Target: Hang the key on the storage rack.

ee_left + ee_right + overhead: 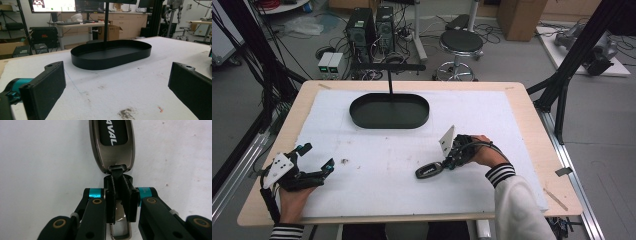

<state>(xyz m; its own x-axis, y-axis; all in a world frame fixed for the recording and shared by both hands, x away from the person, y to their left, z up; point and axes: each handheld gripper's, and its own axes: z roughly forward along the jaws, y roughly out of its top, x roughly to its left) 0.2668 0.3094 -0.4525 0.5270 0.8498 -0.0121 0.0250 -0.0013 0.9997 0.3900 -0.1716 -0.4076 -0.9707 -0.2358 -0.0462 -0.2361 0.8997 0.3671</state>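
1. Grasp made: right hand-held gripper (pixel 121 195) is clamped on the strap of the key fob (pixel 112 143), which lies on the counter (pixel 387 165).
2. Left hand-held gripper (pixel 314 159) rests wide open, empty.
3. Next, probably: lift the fob toward the tray (pixel 389 111).

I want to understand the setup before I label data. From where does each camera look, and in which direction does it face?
High view: above the person's side, facing forward and down on the table; both forearms, left gripper and right gripper show.
Left gripper view: rides on the left gripper, facing the black oval tray; jaws wide apart.
Right gripper view: rides on the right gripper, facing down at the key fob; jaws pinch its strap.
Shared: high and left gripper views both show the tray.
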